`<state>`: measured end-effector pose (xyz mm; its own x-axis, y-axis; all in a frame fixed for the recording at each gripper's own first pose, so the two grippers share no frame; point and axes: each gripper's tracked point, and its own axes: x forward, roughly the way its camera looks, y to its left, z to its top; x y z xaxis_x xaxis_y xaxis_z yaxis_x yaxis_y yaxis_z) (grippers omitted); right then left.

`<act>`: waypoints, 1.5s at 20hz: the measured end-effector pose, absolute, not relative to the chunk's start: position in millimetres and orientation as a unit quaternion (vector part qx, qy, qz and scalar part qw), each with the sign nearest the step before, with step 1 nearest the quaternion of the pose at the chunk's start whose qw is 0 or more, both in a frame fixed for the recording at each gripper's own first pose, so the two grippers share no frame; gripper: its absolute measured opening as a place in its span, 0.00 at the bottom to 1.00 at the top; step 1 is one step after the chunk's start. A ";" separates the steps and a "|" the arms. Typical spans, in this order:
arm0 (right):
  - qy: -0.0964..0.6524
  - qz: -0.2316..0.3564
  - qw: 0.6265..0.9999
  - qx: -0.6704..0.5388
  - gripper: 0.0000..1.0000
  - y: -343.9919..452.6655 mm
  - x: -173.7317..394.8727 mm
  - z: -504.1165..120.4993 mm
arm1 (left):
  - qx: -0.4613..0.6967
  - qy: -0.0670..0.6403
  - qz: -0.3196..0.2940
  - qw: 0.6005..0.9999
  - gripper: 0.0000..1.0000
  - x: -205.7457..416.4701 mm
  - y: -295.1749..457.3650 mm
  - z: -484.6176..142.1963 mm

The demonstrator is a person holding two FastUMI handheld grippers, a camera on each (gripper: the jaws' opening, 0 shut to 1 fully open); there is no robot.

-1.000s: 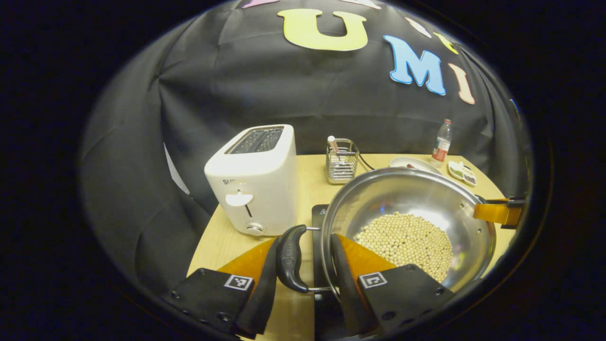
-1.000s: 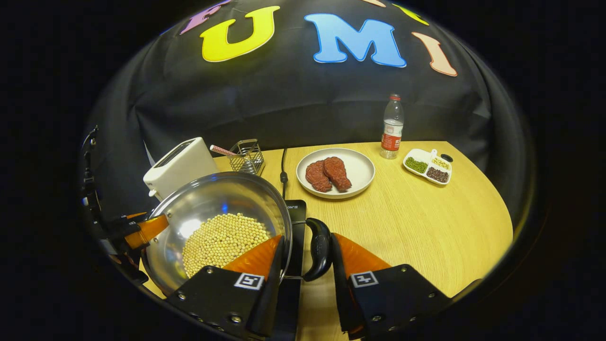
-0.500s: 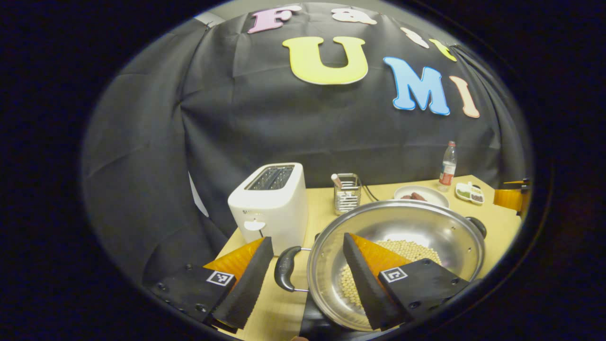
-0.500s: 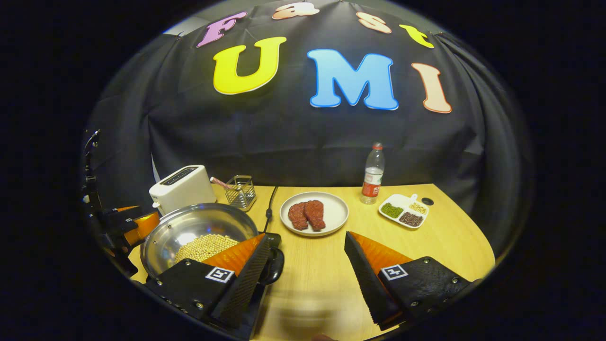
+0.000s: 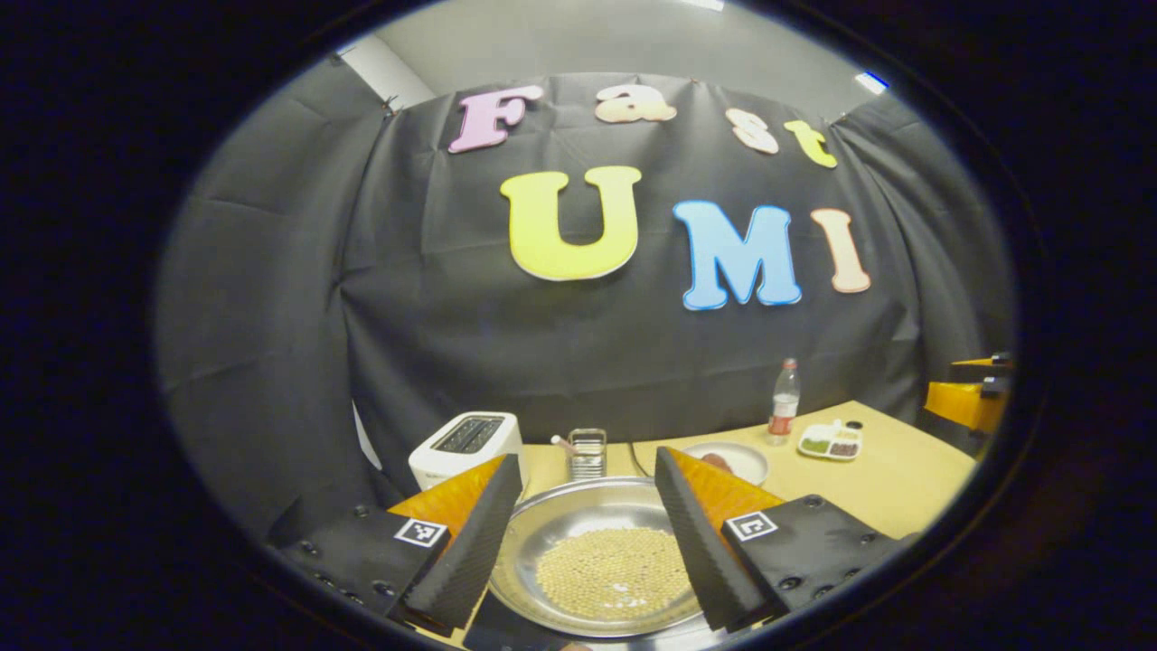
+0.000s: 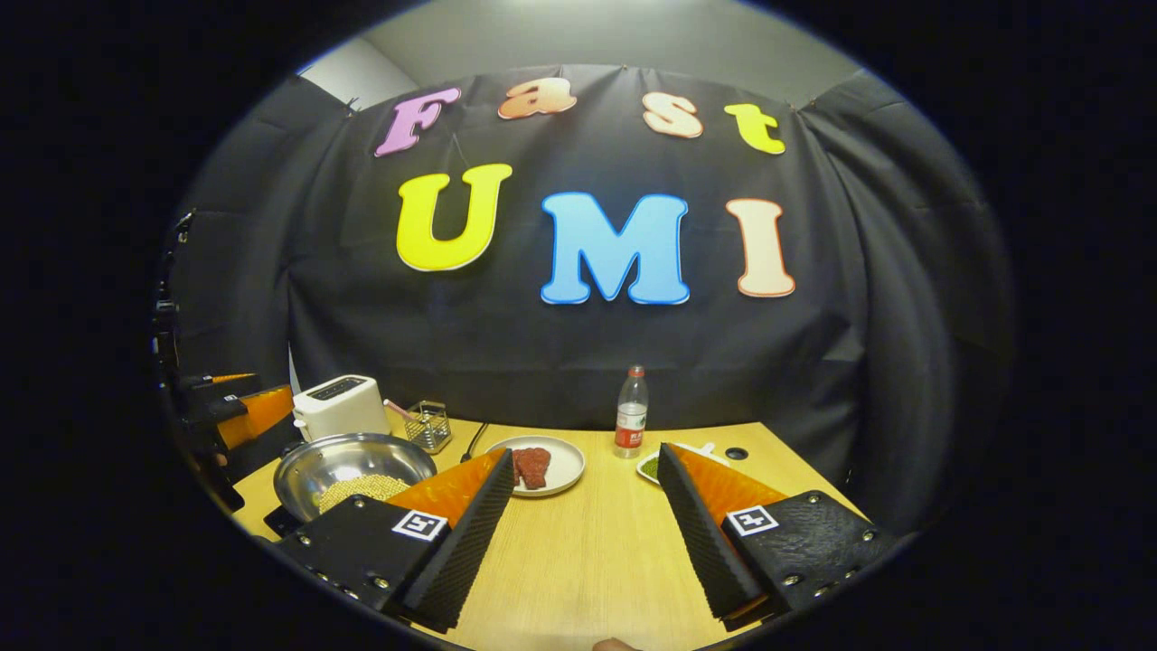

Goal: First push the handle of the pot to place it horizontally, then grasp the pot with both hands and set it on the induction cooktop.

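The steel pot (image 5: 601, 570), holding pale beans, sits on the black induction cooktop (image 5: 493, 628) on the wooden table. My left gripper (image 5: 587, 454) is open, held back from and above the pot, which lies between its fingers in the left gripper view; they hide the pot's handles. In the right gripper view the pot (image 6: 352, 466) is at the left with a corner of the cooktop (image 6: 276, 523) under it. My right gripper (image 6: 587, 449) is open over bare table, right of the pot, holding nothing. The left gripper (image 6: 239, 420) shows at the far left.
A white toaster (image 6: 339, 407) and a wire utensil rack (image 6: 427, 425) stand behind the pot. A plate with red meat (image 6: 542, 466), a bottle (image 6: 630, 411) and a divided dish (image 5: 830, 443) are at the back right. The right gripper (image 5: 967, 402) shows at the left view's edge.
Both grippers opened, let go of the pot's side handles, and drew back and up. The pot stays on the cooktop.
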<state>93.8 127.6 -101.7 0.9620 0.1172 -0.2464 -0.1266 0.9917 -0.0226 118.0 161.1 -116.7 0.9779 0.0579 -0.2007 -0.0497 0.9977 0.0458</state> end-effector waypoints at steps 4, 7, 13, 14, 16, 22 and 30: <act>0.097 0.073 0.992 -0.023 0.96 92.2 51.9 -74.4 | 0.011 0.076 0.013 0.997 0.96 69.8 102.9 -77.8; 0.080 0.083 0.993 -0.022 0.96 72.9 22.2 -58.8 | 0.006 0.071 0.015 0.997 0.99 33.0 69.9 -65.9; 0.053 0.093 0.994 -0.008 0.96 42.1 -29.1 -33.7 | 0.026 0.043 0.019 0.999 0.96 -27.2 28.1 -27.0; 0.051 0.088 0.995 -0.006 0.96 35.6 -35.1 -31.8 | 0.026 0.038 0.018 0.999 0.96 -34.7 22.8 -20.8; 0.049 0.078 0.996 0.003 0.96 27.1 -45.2 -28.4 | 0.028 0.026 0.015 0.999 0.96 -46.8 15.3 -6.5; 0.036 0.053 0.998 0.020 0.96 16.1 -57.3 -12.9 | 0.017 0.006 0.013 1.000 1.00 -62.2 12.6 18.6; 0.019 0.041 0.999 0.003 0.96 20.1 -63.3 -0.1 | 0.018 -0.005 0.030 0.999 0.90 -79.5 45.0 26.5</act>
<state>-63.3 20.1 -0.1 0.9960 0.0814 -0.0378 -0.0812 0.9967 0.0079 -79.5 45.0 26.5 0.9982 0.0588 0.0112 -0.0592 0.9976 0.0358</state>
